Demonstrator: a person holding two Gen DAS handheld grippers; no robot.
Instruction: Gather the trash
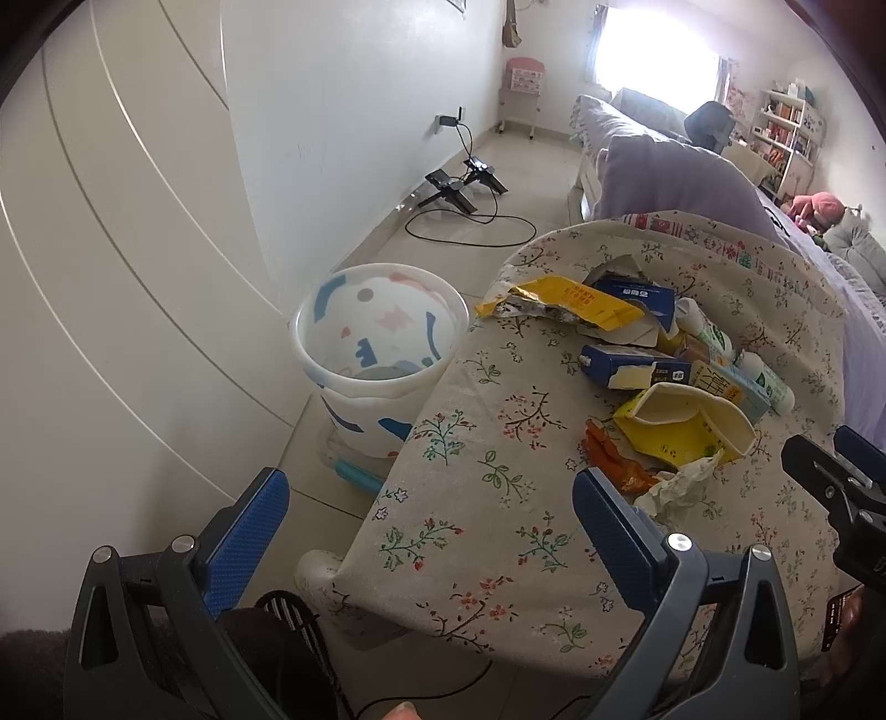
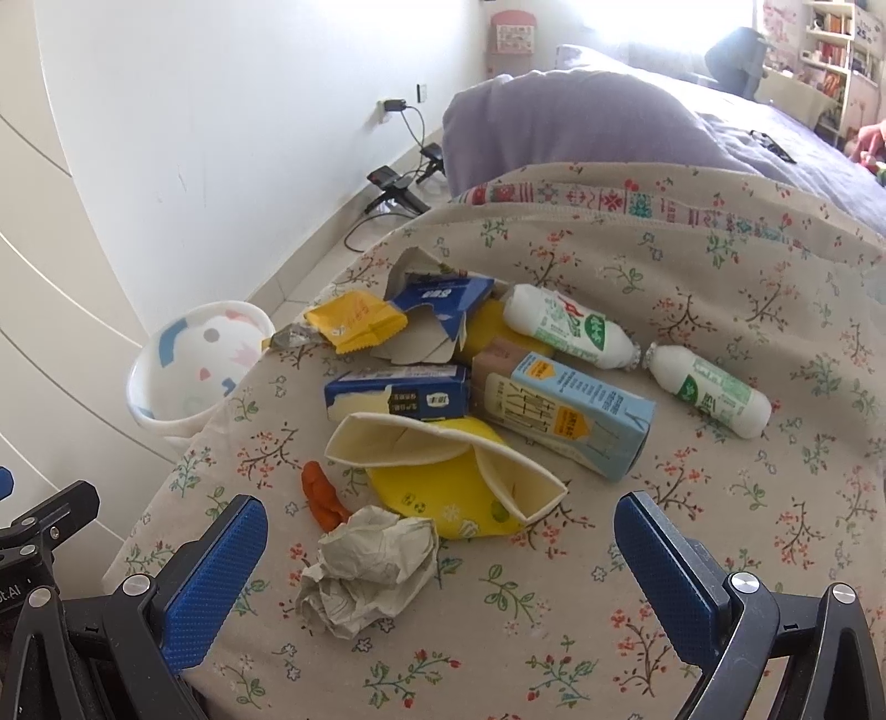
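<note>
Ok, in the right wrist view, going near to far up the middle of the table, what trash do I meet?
Crumpled paper → flattened yellow carton → dark blue box → torn blue box. The light blue drink carton and the two white bottles lie off to the right.

Daylight floods from the window [image 1: 656, 50], which is blown out to white glare. Shadows are soft. Fisheye bending curves the wall [image 1: 343, 111], and corners darken to black.
</note>
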